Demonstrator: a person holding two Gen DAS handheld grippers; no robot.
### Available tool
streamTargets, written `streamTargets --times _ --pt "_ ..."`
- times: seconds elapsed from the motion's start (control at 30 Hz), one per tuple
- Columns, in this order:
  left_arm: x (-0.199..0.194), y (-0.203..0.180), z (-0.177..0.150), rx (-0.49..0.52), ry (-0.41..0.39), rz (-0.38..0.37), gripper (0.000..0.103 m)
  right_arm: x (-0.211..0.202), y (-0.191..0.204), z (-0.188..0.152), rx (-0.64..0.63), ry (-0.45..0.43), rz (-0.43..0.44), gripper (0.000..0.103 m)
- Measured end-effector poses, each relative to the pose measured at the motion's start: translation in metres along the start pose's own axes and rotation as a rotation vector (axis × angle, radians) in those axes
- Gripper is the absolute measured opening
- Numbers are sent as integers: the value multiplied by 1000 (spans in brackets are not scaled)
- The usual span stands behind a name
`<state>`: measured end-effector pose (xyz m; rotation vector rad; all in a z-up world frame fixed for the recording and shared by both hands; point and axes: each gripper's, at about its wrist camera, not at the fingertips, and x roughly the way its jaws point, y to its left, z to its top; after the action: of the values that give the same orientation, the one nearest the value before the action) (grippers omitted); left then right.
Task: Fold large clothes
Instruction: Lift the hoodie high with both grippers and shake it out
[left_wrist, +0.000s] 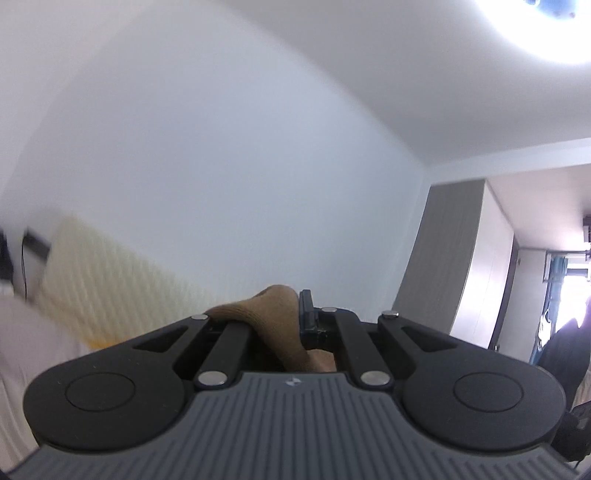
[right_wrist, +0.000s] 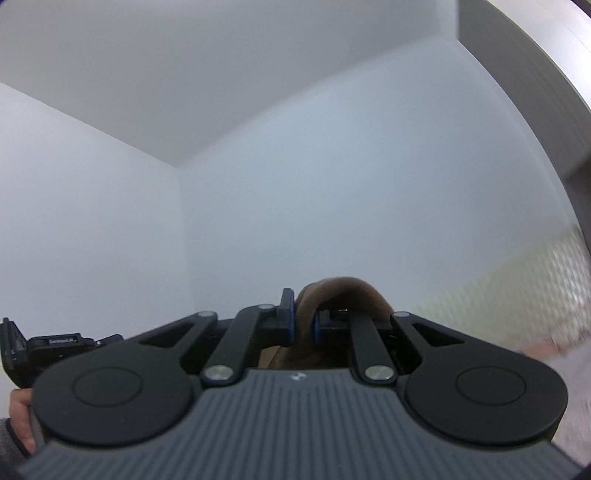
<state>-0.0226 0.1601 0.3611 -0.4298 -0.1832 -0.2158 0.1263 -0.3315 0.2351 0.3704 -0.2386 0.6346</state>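
Both grippers point upward at the walls and ceiling. My left gripper (left_wrist: 291, 314) is shut on a fold of tan-brown knit garment (left_wrist: 275, 314), which bulges above the jaws and drapes back over the gripper body. My right gripper (right_wrist: 303, 321) is shut on another fold of the same brown garment (right_wrist: 343, 295), which arches over the right finger. The rest of the garment hangs below both cameras and is hidden.
A cream padded headboard (left_wrist: 110, 280) runs along the white wall, also at the right edge in the right wrist view (right_wrist: 517, 288). A grey wardrobe (left_wrist: 443, 258) and a bright window (left_wrist: 572, 288) are at right. The other gripper (right_wrist: 44, 343) and a hand (right_wrist: 18, 417) show at lower left.
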Motion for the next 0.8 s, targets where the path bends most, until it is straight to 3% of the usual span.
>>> streamTargets --times 0.23,0.37,0.6,0.7,0.8 --pt "-45 -32 100 38 -61 -7 6 15 35 67 -39 -64 96 13" --pt "-40 -26 113 59 -40 35 6 46 29 64 -66 -13 71 13" --pt "36 49 54 24 138 178 7 130 -53 -34 6 175 -15 13" --pt "88 96 23 -23 221 246 7 183 -94 -88 25 244 -70 13" --pt "151 139 -14 3 255 298 7 248 -143 -139 33 281 -124 13"
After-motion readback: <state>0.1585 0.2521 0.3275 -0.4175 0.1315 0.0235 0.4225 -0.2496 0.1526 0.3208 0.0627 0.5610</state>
